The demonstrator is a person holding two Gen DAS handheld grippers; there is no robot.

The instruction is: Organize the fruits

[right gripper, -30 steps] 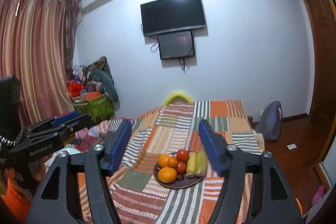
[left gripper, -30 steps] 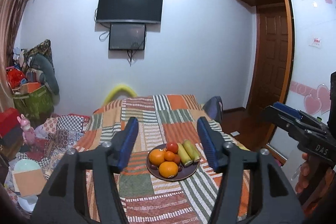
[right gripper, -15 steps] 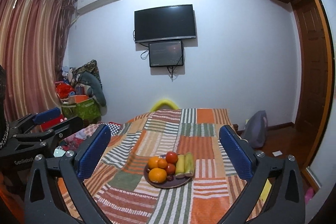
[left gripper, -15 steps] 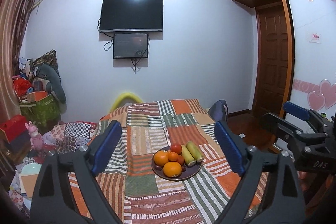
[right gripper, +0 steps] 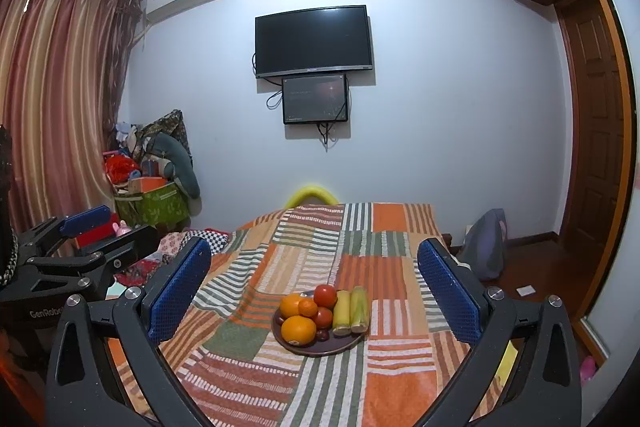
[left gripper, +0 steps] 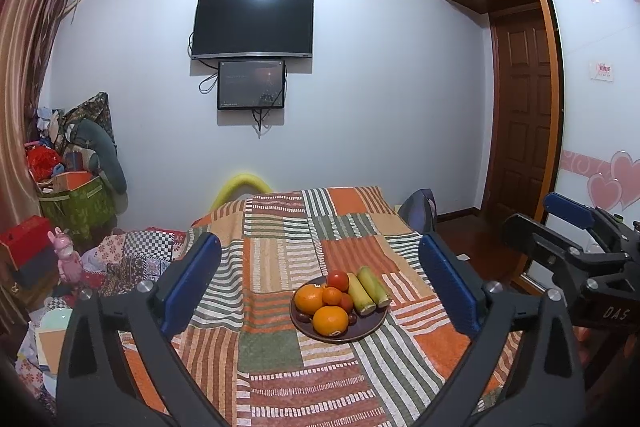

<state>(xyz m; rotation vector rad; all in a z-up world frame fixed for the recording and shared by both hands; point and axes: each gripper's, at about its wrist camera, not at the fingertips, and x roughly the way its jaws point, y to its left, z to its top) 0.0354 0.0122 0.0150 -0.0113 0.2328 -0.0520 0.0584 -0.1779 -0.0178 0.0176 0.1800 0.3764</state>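
Note:
A dark round plate (left gripper: 362, 331) (right gripper: 340, 347) sits on a striped patchwork cloth. It holds two large oranges (left gripper: 330, 320) (right gripper: 298, 329), a small orange (left gripper: 332, 295), red tomatoes (left gripper: 338, 279) (right gripper: 325, 295), dark plums and two yellow-green bananas (left gripper: 367, 290) (right gripper: 351, 309). My left gripper (left gripper: 320, 287) is open and empty, held back from the plate and above the cloth. My right gripper (right gripper: 314, 291) is open and empty, also short of the plate. Each gripper shows at the edge of the other's view.
The cloth-covered table (left gripper: 280, 367) runs away toward a white wall with a TV (left gripper: 253, 25). Bags and toys (left gripper: 76, 187) are piled at the left by a curtain. A wooden door (left gripper: 524, 115) and a backpack (left gripper: 418, 211) are at the right.
Both grippers have opened wide, their blue pads spreading apart. Both views have pulled back and tilted up a little, so the plate looks lower between the fingers.

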